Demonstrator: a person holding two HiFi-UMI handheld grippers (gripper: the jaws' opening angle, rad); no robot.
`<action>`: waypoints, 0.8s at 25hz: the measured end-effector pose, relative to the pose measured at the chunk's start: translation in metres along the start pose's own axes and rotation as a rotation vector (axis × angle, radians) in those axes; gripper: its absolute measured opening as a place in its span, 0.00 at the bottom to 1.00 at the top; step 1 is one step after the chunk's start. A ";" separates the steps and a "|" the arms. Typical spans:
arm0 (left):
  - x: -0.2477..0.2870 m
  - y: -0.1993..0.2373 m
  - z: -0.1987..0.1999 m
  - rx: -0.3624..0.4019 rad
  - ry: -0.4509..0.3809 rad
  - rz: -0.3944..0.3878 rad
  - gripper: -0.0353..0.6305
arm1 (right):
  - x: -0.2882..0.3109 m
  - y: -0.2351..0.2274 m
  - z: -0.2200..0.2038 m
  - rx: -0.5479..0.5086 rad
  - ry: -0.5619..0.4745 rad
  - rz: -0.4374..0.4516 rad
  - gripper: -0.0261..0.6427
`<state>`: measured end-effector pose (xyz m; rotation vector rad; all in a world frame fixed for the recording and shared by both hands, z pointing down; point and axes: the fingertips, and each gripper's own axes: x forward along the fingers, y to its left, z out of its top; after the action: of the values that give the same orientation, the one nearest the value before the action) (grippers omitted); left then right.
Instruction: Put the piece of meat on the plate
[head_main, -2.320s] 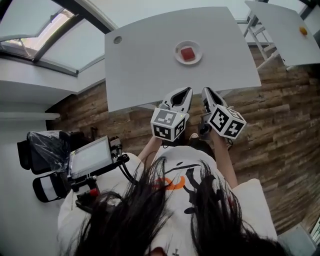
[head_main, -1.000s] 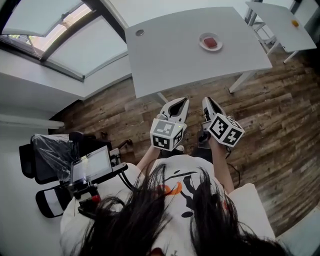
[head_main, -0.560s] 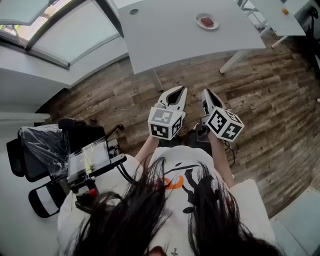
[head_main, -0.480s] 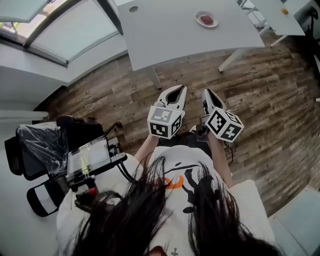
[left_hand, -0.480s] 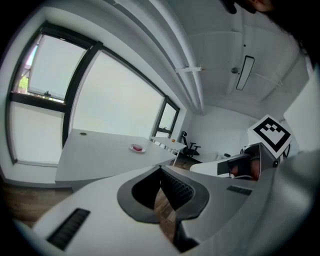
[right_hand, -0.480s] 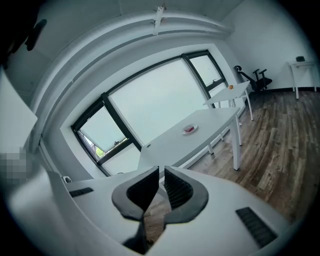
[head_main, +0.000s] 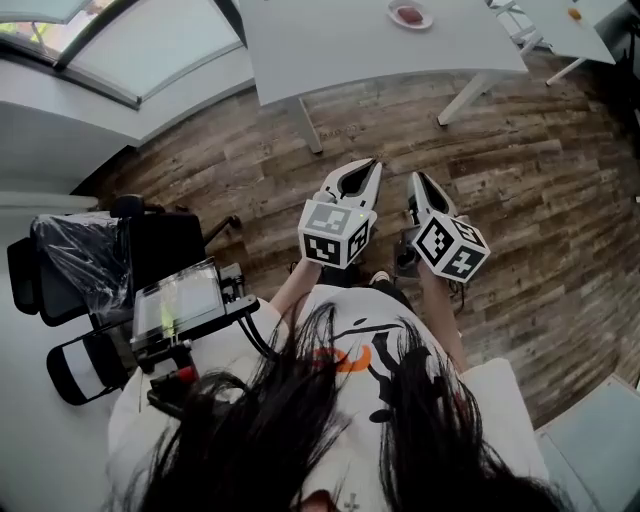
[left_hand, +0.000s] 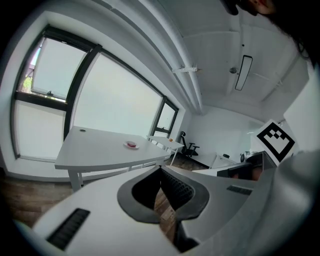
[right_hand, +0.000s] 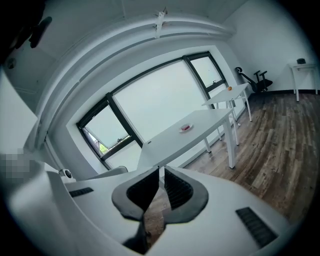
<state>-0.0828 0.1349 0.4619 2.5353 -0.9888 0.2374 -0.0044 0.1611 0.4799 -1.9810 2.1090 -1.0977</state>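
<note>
Claws first: the left claw (head_main: 373, 165) and the right claw (head_main: 414, 180) are held side by side in front of the person, out over the wooden floor (head_main: 540, 150), both pointing roughly toward the white counter (head_main: 330, 40). Each has its jaws closed with nothing between them. In the left gripper view the ribbed pads meet at the tips. In the right gripper view only a thin slit shows between the pads. Neither claw touches anything, and a broad stretch of floor lies between them and the counter.

From the head view, that floor of dark planks fills most of the room. A large window (head_main: 150, 40) runs along the wall to the left of the counter. The counter stands at the far side on white legs, and a 2nd, smaller counter (head_main: 545, 20) sits just beside it on the right. Down at the person's left are a black chair wrapped in clear plastic (head_main: 70, 265) and a device with a small screen (head_main: 185, 305).

Near the far right part of the main counter sits a small round plate (head_main: 426, 20). The piece of meat (head_main: 409, 14), red and squarish, already lies in the middle of that plate, well apart from both claws. A tiny orange thing (head_main: 574, 14) rests on the 2nd counter; I cannot tell what it is.
</note>
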 end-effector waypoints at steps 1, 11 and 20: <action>-0.003 -0.010 -0.002 0.000 -0.007 0.007 0.06 | -0.010 -0.003 -0.001 -0.004 0.000 0.010 0.10; -0.045 -0.101 -0.030 0.063 -0.029 0.043 0.06 | -0.089 -0.018 -0.018 -0.032 -0.001 0.101 0.10; -0.092 -0.127 -0.030 0.108 -0.077 0.110 0.06 | -0.130 0.006 -0.030 -0.068 -0.013 0.188 0.10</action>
<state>-0.0642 0.2884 0.4223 2.6076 -1.1764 0.2318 -0.0008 0.2898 0.4450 -1.7653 2.2985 -0.9919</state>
